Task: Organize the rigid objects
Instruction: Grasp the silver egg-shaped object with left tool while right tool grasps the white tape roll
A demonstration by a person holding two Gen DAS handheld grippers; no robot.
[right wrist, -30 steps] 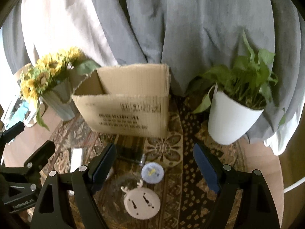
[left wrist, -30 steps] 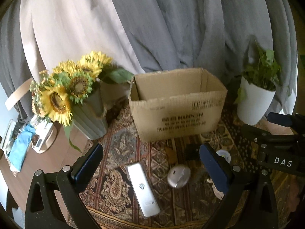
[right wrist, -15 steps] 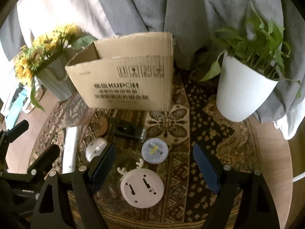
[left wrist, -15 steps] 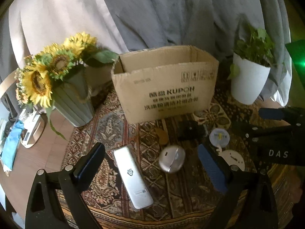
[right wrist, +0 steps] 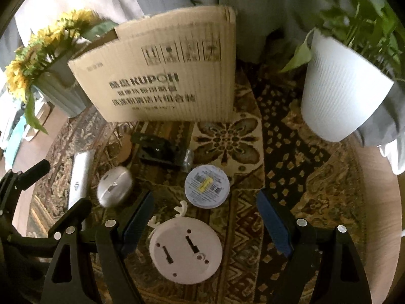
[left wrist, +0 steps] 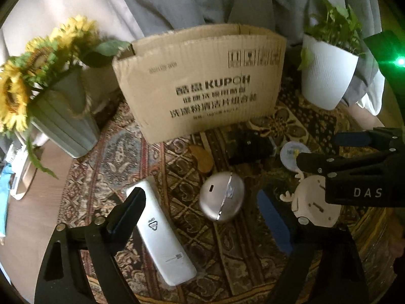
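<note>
While both claws hang over the patterned brown rug (right wrist: 298, 152) that covers the round wooden table (right wrist: 379, 202), I hold nothing in either one. My left gripper (left wrist: 200, 212) has its jaws closing, with the long white plastic remote (left wrist: 162, 233) and the round silver metal case (left wrist: 222, 197) lying between them, neither one pressed by a pad. My right gripper (right wrist: 205, 225) stands wide apart around the round white plastic disc with small antlers (right wrist: 186, 250), which lies flat on the rug and free of both pads. Just beyond that disc sits the flat round tin with a printed label (right wrist: 207, 186), and past it a dark black device (right wrist: 162, 152) rests near the foot of the brown corrugated cardboard box printed KUPOH (right wrist: 162, 81). The box stands open-topped toward the rug's far edge. At the far left edge I see the grey ribbed vase of yellow sunflowers (left wrist: 63, 124); at the far right edge, the white ribbed pot with a green leafy plant (right wrist: 339, 93). A small tan flat piece (left wrist: 201, 159) lies in front of the box; I cannot tell what it is.
</note>
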